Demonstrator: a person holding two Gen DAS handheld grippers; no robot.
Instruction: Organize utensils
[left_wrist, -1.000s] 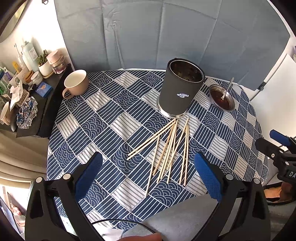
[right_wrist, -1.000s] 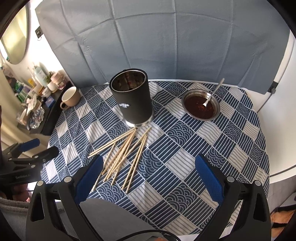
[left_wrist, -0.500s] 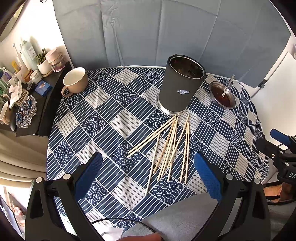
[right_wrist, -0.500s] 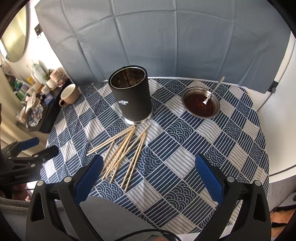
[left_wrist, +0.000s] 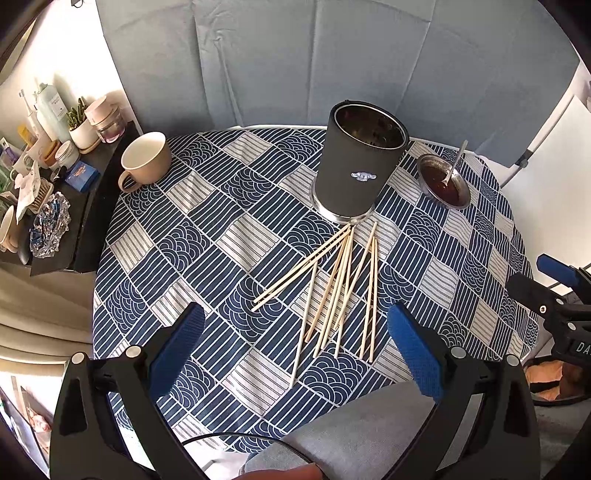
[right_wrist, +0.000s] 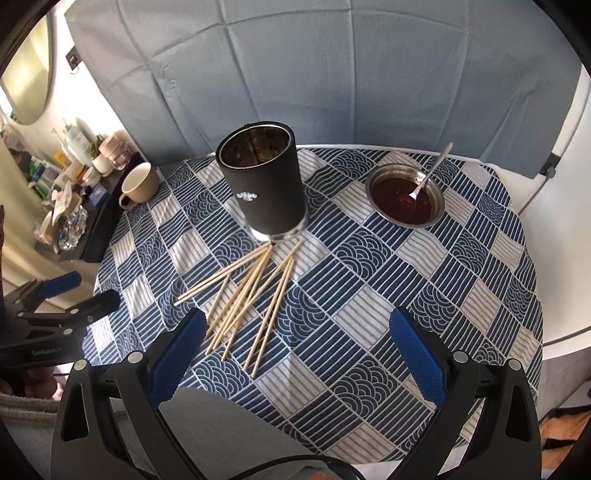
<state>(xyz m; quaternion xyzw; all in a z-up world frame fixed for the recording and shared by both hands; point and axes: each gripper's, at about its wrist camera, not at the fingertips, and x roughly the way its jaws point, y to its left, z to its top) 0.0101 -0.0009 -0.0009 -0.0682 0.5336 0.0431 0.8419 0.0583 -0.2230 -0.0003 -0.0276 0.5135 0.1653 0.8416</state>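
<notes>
holder floor: hidden | shelf clutter: too small to tell | holder logo: unreadable

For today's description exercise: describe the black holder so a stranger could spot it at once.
Start at the round table with the blue-and-white patterned cloth. Near its far middle stands the black holder, just beyond the loose chopsticks. Unlike the squat beige mug and shallow sauce bowl, it is tall, cylindrical and steel-lined.

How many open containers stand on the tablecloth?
3: a mug at the far left edge, a black canister at the middle back, and a sauce bowl far right. None seems hidden.
</notes>
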